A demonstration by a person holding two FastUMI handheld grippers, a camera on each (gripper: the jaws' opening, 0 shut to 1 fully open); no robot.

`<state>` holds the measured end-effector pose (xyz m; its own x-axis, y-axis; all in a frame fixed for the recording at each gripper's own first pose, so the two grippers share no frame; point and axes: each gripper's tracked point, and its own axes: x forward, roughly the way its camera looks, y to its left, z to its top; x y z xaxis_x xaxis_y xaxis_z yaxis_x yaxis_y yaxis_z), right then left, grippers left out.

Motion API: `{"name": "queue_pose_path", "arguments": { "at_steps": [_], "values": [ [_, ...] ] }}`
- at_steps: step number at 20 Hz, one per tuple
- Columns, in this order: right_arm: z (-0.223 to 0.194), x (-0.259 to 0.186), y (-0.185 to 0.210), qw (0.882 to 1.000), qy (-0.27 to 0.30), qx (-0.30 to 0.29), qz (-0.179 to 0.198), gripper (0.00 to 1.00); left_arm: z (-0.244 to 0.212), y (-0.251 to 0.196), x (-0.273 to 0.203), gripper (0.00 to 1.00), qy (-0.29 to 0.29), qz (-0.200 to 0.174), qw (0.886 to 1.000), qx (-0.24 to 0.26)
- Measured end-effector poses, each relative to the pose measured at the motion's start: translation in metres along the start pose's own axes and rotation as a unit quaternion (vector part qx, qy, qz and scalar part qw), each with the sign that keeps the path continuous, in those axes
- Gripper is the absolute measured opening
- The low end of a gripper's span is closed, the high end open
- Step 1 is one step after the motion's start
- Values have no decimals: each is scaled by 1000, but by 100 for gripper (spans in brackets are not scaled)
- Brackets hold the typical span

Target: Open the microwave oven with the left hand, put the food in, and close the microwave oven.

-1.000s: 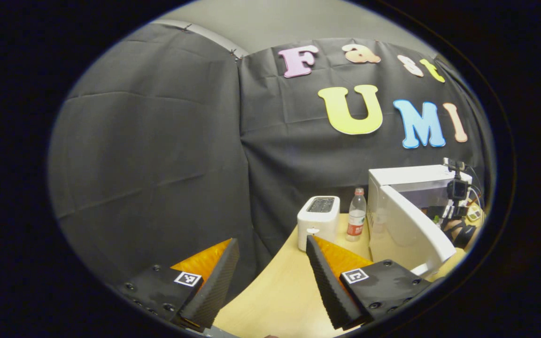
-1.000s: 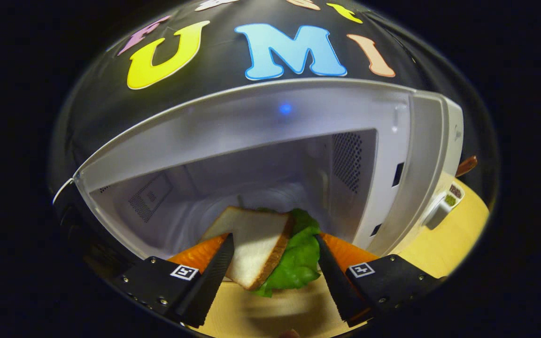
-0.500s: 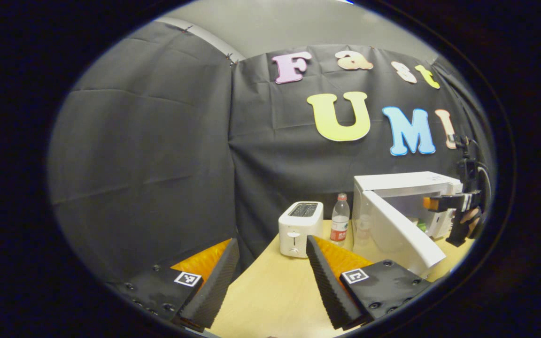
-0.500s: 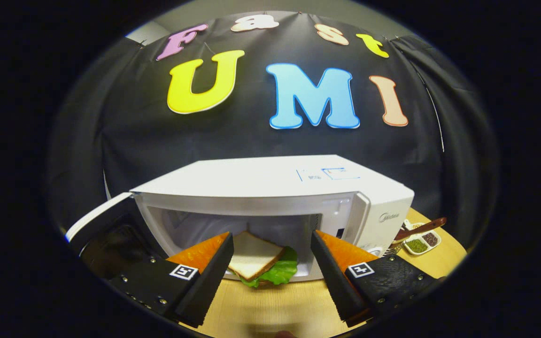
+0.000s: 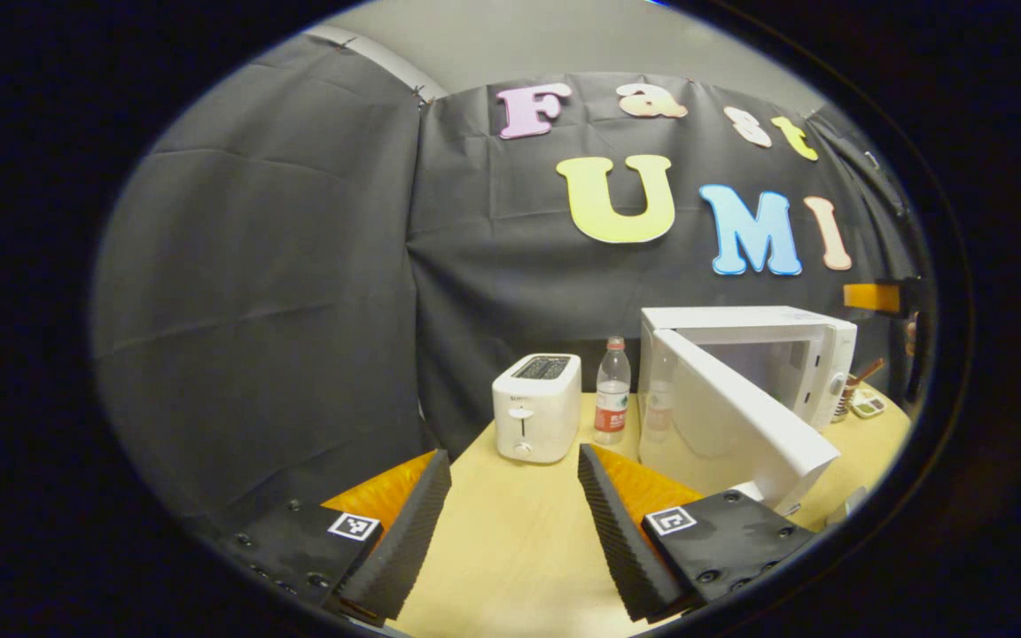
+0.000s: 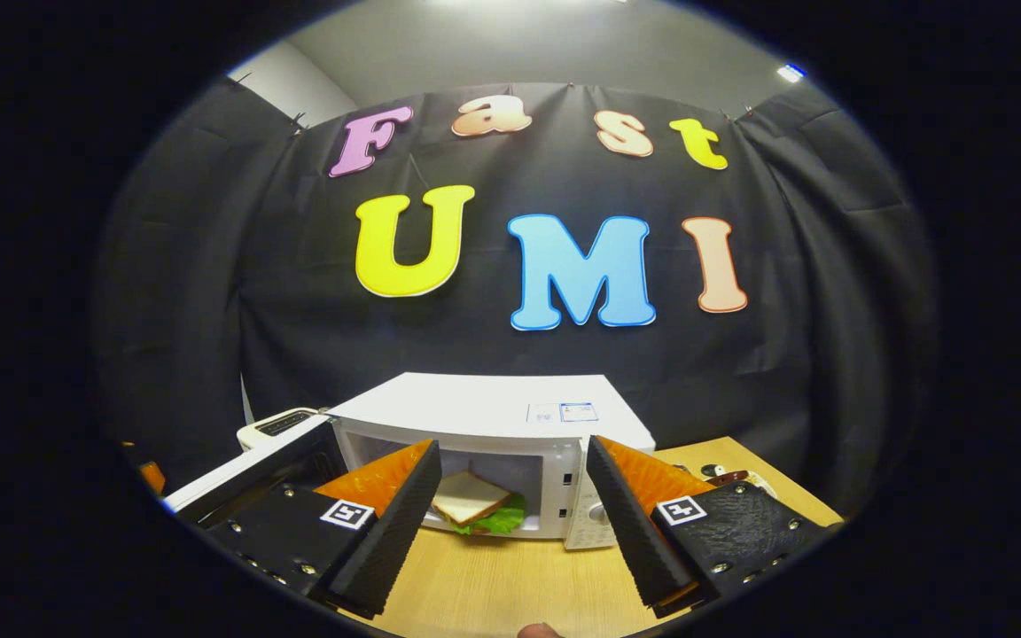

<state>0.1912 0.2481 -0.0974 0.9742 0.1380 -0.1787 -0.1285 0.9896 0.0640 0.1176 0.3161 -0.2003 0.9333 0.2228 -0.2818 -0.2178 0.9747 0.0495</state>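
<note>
A: Two grippers in my feeds. Left gripper: fingers spread, empty, above the table; toaster and bottle just left of the microwave, door ajar.

B: Right side?

A: Right gripper spread, empty. Sandwich lies inside the cavity.

The bench looks like pale, smooth wood with a faint grain and a soft sheen. The microwave has a smooth white shell, plastic or painted metal, slightly glossy, and its door matches. The toaster is smooth white plastic. The bottle is clear plastic with a paper-like label. The wall is matt, creased cloth. Both tongs' pads look ridged and matt. The sandwich shows soft bread and crinkled lettuce.
</note>
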Motion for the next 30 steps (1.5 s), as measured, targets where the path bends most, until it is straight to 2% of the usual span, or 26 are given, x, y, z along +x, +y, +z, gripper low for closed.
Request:
{"name": "queue_pose_path", "arguments": {
  "at_steps": [4,8,11,12,13,16,19,23,30],
  "values": [
    [12,-43,-32,1000,-13,-11,-2,100,-17,-17,-2,92,16,-4,1000,-10],
    [25,-59,-69,1000,-18,-14,-6,100,-33,-35,-1,49,41,-9,999,-14],
    [34,-71,-94,999,-28,-20,-14,100,-39,-50,-13,25,55,-20,998,-20],
    [36,-74,-101,999,-29,-22,-14,100,-35,-44,-18,22,52,6,999,-12],
    [37,-78,-107,999,-30,-20,-13,100,-34,-41,-17,9,48,24,999,-5],
    [39,-88,-123,999,-29,-7,-12,100,-41,-60,-26,7,56,17,998,0],
    [37,-102,-139,999,-31,-3,-11,100,-41,-78,-31,7,59,14,998,29],
    [29,-121,-167,1000,-26,3,-11,100,-40,-109,-40,7,64,-5,998,28],
    [19,-152,-236,999,-16,14,-41,100,-31,-194,-47,7,53,-46,996,56]
  ]
}}
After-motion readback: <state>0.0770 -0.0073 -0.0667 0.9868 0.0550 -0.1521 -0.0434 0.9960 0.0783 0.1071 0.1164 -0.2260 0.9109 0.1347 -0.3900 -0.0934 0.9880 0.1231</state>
